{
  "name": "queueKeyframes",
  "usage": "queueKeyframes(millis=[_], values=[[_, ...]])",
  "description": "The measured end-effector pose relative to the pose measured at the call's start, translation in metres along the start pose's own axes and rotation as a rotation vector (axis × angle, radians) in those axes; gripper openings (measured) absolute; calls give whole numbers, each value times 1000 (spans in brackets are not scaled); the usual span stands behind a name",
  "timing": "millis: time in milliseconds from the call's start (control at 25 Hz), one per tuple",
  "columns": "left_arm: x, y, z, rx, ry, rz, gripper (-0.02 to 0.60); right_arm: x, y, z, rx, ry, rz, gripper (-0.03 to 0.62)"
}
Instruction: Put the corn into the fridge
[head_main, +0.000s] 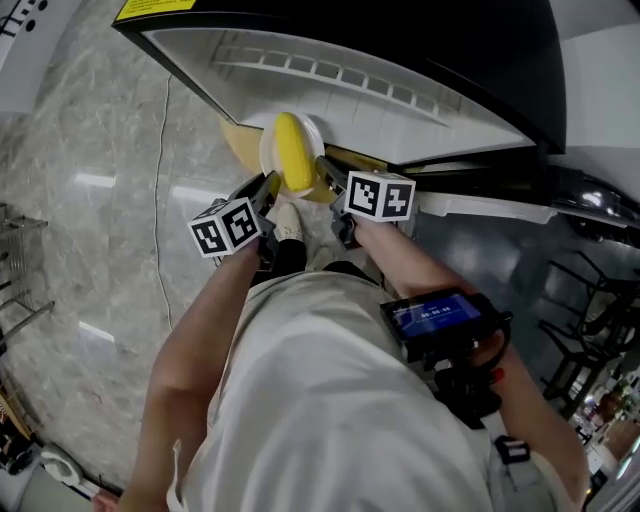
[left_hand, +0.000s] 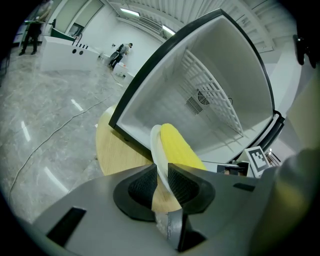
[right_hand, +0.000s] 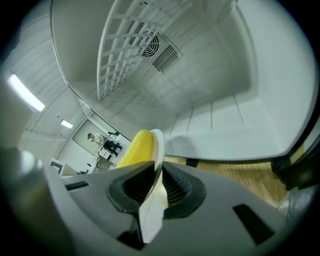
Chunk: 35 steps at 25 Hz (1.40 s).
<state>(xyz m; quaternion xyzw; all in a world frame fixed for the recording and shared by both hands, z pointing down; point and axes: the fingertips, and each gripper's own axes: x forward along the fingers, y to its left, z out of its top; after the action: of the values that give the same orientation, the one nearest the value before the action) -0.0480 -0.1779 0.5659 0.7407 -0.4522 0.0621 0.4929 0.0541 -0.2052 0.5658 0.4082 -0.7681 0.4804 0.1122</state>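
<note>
A yellow ear of corn (head_main: 293, 152) lies on a small white plate (head_main: 272, 150), held up in front of the open fridge (head_main: 330, 85). My left gripper (head_main: 268, 190) is shut on the plate's left rim and my right gripper (head_main: 328, 172) on its right rim. In the left gripper view the plate's rim (left_hand: 159, 160) stands edge-on between the pads of the left gripper (left_hand: 160, 182), with the corn (left_hand: 177, 147) just beyond. In the right gripper view the right gripper (right_hand: 159, 185) pinches the rim (right_hand: 158, 147), and the corn (right_hand: 136, 147) is at its left. The white fridge cavity (right_hand: 200, 75) fills that view.
A round wooden table (left_hand: 117, 150) carries the fridge. A wire shelf (right_hand: 125, 45) and a fan grille (right_hand: 147, 42) sit on the fridge's inner walls. A cable (head_main: 160, 200) runs over the marble floor. Black chair frames (head_main: 580, 350) stand at the right.
</note>
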Motion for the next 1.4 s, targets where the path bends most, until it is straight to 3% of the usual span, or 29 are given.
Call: queueKeyframes(millis=[640,1040,1400], values=[[17,7,9,-11,-13,5,71,12,-11,9,9,-3,-33,48],[47,23,31,-42,-36,6,69,40,-27,36,1,-41,-69,48],[78,23,48,-17,-31,8,69,50,-46,60,1,-70,-129,48]])
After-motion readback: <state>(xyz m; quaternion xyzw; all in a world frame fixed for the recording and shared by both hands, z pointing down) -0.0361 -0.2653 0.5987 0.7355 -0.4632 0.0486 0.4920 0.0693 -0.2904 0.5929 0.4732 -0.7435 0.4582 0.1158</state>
